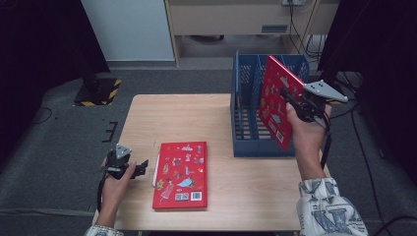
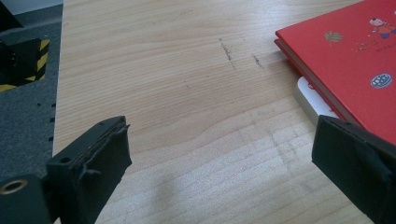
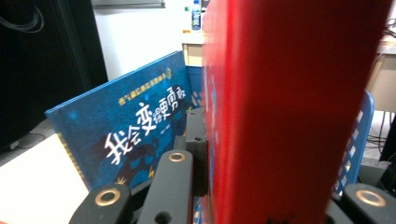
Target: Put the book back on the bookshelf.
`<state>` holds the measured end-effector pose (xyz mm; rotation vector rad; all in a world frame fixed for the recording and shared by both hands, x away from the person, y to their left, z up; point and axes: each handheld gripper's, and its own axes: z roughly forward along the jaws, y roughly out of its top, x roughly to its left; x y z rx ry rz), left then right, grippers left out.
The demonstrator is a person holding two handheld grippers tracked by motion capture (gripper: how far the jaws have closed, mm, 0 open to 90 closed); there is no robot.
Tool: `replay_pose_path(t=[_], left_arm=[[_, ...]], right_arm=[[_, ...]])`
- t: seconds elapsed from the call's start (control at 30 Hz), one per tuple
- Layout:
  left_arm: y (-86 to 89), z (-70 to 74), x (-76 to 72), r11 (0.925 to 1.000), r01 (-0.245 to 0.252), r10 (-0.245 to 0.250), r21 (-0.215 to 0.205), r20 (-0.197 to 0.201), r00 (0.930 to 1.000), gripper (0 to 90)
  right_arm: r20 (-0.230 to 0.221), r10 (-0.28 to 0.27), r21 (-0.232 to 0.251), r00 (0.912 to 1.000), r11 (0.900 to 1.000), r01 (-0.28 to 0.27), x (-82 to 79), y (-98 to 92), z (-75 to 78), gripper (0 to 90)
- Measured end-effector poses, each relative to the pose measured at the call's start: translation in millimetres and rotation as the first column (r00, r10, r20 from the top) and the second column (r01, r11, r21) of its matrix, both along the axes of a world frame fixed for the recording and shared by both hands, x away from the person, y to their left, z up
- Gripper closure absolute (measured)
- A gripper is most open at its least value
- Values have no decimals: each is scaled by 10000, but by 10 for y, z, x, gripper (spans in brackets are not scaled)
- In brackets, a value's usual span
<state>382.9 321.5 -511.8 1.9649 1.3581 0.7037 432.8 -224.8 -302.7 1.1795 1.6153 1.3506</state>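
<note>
The upright red book (image 1: 277, 101) is clamped in the right gripper (image 1: 295, 104), held tilted over the blue basket (image 1: 244, 129) at the surface's far right, beside a blue book (image 3: 126, 135) standing inside. The left gripper (image 1: 139, 167) rests near the left edge, jaws wide apart and empty, next to a second red book (image 1: 182, 174) lying flat.

We note a red book (image 1: 277, 101) with small cartoon stickers on its cover, held in the black right tongs (image 1: 293, 101). A second red book (image 1: 181, 174), same cartoon pattern, white barcodes near its lower edge. Blue slatted basket (image 1: 244, 101). Dark blue book (image 3: 126, 135) with white and yellow characters. Pale wood-grain desk (image 1: 162, 115). Black left tongs (image 1: 142, 166). Yellow-and-black striped block (image 1: 98, 91).
</note>
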Motion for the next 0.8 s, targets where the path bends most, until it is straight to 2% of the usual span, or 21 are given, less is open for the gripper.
replay_pose_path(t=[0.47,0.8], left_arm=[[-9,0,-7,10000,5,-5,36,29,10000,34],[-9,3,-4,10000,20,-20,10,45,10000,35]], right_arm=[[-133,-391,-17,9991,9992,391,354,122,-61,799],[-276,-658,142,9975,9977,662,486,119,-133,799]])
